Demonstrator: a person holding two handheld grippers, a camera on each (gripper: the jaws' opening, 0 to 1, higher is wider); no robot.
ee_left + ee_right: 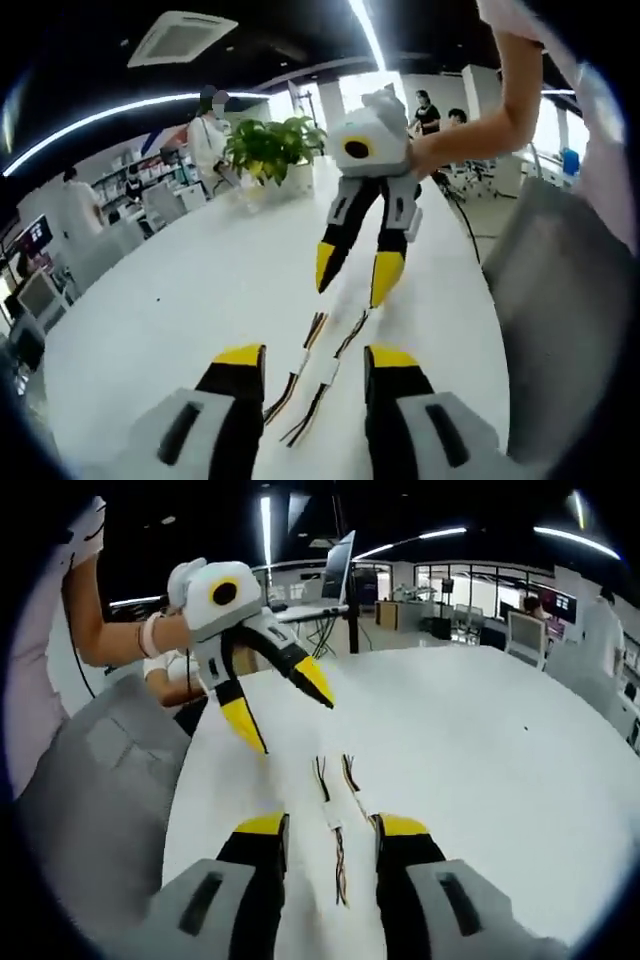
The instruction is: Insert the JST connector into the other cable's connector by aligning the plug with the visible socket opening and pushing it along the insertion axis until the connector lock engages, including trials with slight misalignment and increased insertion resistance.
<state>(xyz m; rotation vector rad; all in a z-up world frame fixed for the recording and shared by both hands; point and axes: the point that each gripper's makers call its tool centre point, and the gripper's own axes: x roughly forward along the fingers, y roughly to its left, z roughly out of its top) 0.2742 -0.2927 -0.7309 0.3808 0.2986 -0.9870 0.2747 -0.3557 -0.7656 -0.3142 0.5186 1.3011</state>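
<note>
Two cables (318, 375) lie side by side on the white surface (180, 280), running lengthwise between the facing tools. Left tool (314, 362) and right tool (331, 832) both gape wide, holding nothing, each poised above its near cable end, about equally close.
</note>
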